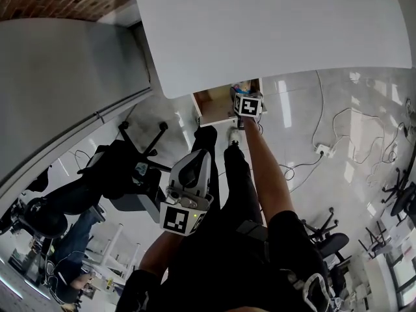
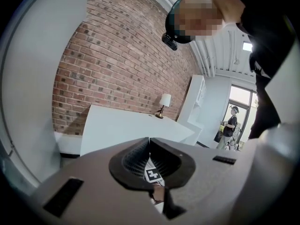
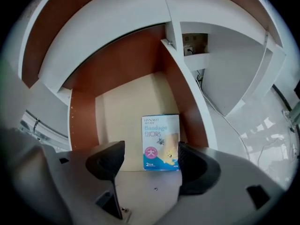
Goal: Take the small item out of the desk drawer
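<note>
A small blue and white bandage box point(image 3: 161, 142) lies flat on the pale floor of the open wooden drawer point(image 3: 124, 102), under the white desk top point(image 1: 273, 25). My right gripper point(image 3: 150, 154) hangs over it, open, with its jaws wide. The box lies between the fingers, close by the right finger point(image 3: 197, 165), and neither pad presses on it. In the head view the right gripper point(image 1: 245, 91) reaches into the drawer point(image 1: 213, 106). My left gripper point(image 1: 195, 158) is held back near the person's legs, and its jaws point(image 2: 150, 142) meet at the tips, shut and empty.
A black office chair point(image 1: 127, 168) stands left of the drawer. Cables and a power strip point(image 1: 322, 149) lie on the glossy floor to the right. In the left gripper view are a brick wall point(image 2: 117, 69), a table lamp point(image 2: 164, 102) and a person standing far off point(image 2: 230, 121).
</note>
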Tool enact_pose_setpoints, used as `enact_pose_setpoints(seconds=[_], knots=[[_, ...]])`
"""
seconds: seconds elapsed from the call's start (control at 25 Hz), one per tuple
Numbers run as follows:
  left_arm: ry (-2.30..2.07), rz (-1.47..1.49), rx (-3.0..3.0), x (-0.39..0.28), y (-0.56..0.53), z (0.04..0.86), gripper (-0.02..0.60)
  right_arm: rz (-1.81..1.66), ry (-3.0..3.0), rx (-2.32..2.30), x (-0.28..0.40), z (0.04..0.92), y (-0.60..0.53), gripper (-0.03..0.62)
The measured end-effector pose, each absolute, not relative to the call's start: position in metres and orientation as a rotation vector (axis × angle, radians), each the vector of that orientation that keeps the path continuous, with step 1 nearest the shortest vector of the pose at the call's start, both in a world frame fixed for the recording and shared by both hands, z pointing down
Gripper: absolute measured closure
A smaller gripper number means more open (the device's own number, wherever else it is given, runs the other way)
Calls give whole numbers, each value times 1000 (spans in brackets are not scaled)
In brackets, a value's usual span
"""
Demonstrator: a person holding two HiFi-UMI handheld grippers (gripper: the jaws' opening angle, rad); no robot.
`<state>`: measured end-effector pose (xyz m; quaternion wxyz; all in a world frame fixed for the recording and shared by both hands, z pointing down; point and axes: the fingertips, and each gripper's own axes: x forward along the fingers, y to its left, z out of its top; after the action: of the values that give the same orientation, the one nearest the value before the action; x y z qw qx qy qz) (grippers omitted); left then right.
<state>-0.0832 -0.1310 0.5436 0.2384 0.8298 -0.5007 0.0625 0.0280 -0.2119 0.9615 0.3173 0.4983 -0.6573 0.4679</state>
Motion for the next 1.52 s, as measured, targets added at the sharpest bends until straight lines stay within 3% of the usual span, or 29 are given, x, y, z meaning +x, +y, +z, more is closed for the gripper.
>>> enact_pose_setpoints(seconds=[1.32,1.4,1.52], knots=[[-1416,188,2214,-112,-135,582,572,1128,-1534,1301,37,1021,-226,232],[-1414,187,2210,-113,-134,582,572,1137,-1560,1284,34,1018,-225,236],[-1411,177,2207,-112,-132,582,572,1120,-1602,1266,31,1011,-224,291]])
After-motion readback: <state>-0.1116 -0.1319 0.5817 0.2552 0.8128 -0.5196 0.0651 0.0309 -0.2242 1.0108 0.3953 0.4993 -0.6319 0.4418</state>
